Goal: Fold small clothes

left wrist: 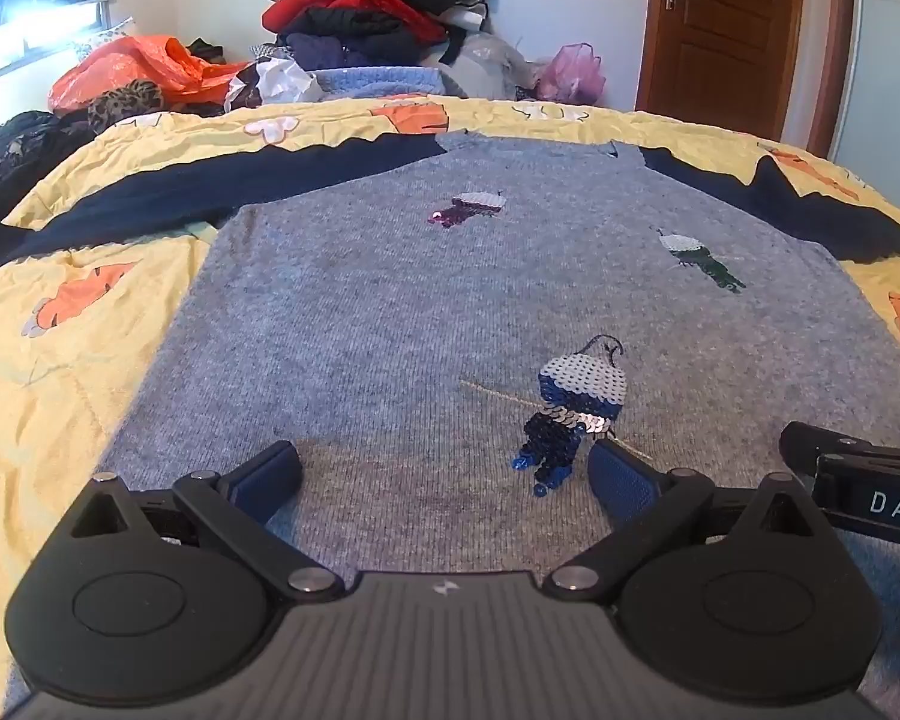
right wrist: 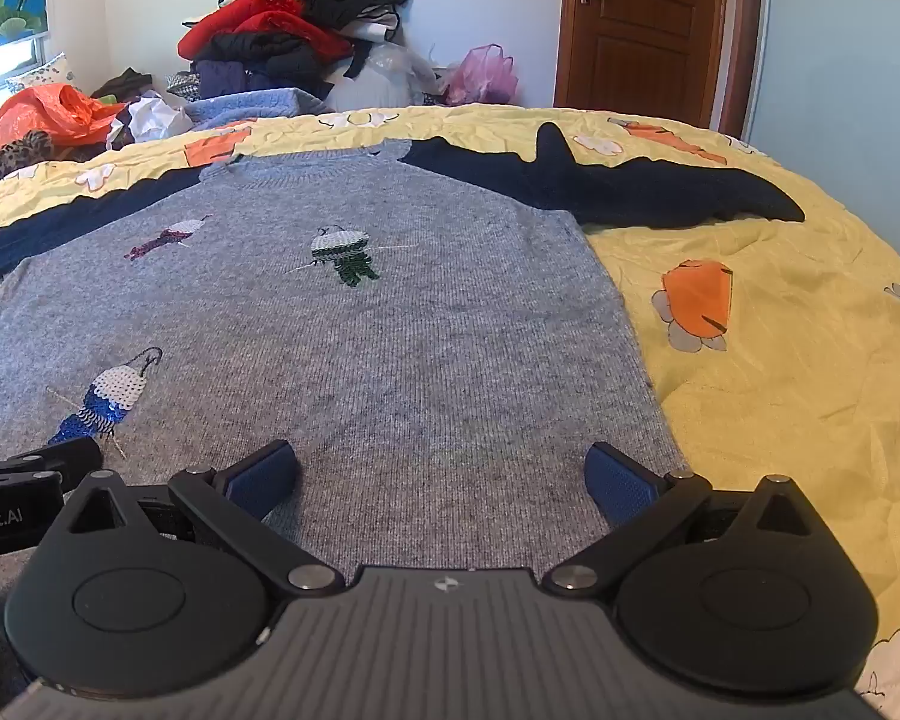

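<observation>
Left tool (left wrist: 444, 483) wide, right sleeve (right wrist: 630, 192) elsewhere

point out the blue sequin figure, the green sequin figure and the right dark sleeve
blue sequin figure (left wrist: 570, 414), left wrist view, on its sequinned body
green sequin figure (right wrist: 347, 252), right wrist view, on its middle
right dark sleeve (right wrist: 630, 192), right wrist view, mid-length of the sleeve

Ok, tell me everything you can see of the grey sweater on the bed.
The grey sweater is a fuzzy knit with a ribbed round neck and dark navy sleeves spread straight out to both sides. Three sequinned figures decorate the front: pink, green and blue. It lies flat, face up and unfolded, on the yellow flowered quilt, hem nearest the cameras. Both open grippers hang over the hem; contact cannot be told.
</observation>
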### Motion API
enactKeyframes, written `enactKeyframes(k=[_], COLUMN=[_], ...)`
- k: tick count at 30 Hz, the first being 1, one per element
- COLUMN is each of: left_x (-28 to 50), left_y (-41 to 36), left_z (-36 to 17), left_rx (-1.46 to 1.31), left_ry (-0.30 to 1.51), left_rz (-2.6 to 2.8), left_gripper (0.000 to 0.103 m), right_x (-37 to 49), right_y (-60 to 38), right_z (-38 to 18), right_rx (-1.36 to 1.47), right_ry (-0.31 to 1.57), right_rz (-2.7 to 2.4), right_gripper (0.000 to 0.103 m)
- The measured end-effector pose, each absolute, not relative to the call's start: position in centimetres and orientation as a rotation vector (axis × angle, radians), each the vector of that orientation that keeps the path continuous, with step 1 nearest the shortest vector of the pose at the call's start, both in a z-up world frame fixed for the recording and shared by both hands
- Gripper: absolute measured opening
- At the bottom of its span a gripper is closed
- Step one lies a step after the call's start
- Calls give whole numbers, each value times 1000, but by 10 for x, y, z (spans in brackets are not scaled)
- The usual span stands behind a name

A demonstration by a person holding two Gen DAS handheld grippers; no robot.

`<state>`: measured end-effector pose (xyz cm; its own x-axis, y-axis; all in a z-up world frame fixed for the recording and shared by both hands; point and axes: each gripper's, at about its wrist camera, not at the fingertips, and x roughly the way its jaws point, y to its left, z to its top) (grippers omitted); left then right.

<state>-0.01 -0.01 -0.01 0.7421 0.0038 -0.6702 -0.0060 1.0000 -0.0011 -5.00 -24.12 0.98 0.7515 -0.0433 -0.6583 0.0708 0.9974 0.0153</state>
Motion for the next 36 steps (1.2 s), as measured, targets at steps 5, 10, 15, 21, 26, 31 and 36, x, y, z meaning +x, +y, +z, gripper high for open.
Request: enactKeyframes(k=[5, 10, 15, 21, 26, 31, 36], left_x=[0, 0, 0, 0, 1, 0, 0], left_y=[-1, 0, 0, 0, 0, 3, 2], left_z=[0, 0, 0, 0, 0, 1, 1], left_rx=[-2, -1, -2, -3, -2, -1, 0], left_ry=[736, 735, 734, 733, 733, 732, 731], left_rz=[7, 4, 6, 7, 8, 9, 9], left_gripper=[103, 103, 103, 103, 103, 103, 103], right_x=[-50, -50, -50, -48, -49, -50, -51], right_y=[-241, -241, -241, -241, -241, -240, -240], right_z=[10, 10, 9, 8, 9, 9, 9], right_rx=[42, 41, 41, 37, 36, 35, 35], right_ry=[718, 718, 718, 717, 717, 717, 717], right_rz=[-62, -62, -62, -65, -66, -66, -66], right_gripper=[103, 103, 103, 103, 103, 103, 103])
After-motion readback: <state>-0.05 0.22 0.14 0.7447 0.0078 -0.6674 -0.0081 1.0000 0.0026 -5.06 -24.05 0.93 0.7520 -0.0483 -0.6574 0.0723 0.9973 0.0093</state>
